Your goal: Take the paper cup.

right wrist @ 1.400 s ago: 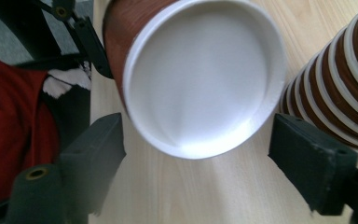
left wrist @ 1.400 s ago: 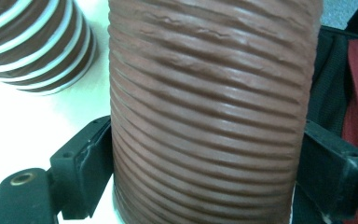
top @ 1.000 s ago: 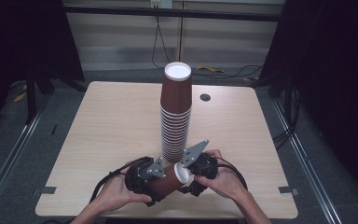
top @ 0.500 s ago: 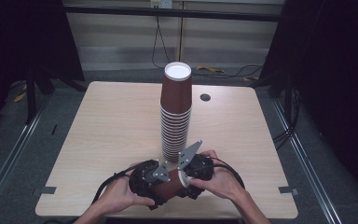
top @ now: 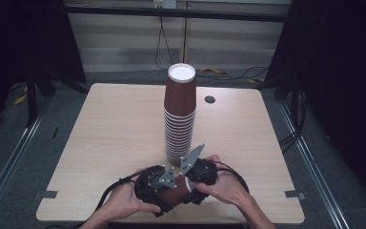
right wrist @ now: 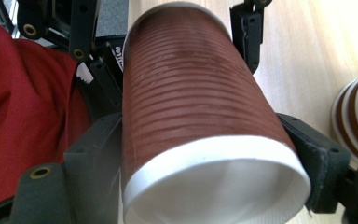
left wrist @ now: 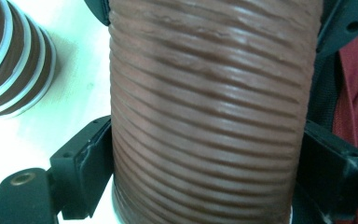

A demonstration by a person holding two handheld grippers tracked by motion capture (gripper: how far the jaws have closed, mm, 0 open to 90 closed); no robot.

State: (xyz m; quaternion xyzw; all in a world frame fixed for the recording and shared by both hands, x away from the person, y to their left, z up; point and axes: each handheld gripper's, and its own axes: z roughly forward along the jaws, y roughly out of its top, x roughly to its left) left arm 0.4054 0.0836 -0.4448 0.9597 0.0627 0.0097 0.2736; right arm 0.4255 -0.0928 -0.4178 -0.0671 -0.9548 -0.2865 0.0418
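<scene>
Near the front edge of the table [top: 100, 143], both hands hold their tools close together with one brown cup [top: 177, 194] between them. The cup lies on its side, above the table surface, and it is ribbed all around with a white rim. The left claw [left wrist: 205, 186] is clamped on the cup: in the left gripper view its two black jaws press against both sides of the ribbed wall. The right claw [right wrist: 209, 163] is also clamped on the same cup: in the right gripper view its jaws press on both sides near the white rim, and the open mouth of the cup faces this camera. In that view the jaws of the left claw are seen farther off, at the other end of the cup. So the cup is held at both ends, one claw on each. Just behind the hands, near the middle of the table, stands a tall stack [top: 180, 114] of the same brown cups, upside down, with a white bottom on top. The stack is near the held cup, but I cannot tell whether they touch. A small dark round spot [top: 209, 99] is on the table behind the stack, to the right. Red cloth [right wrist: 23, 116] shows beside the cup in both gripper views.
</scene>
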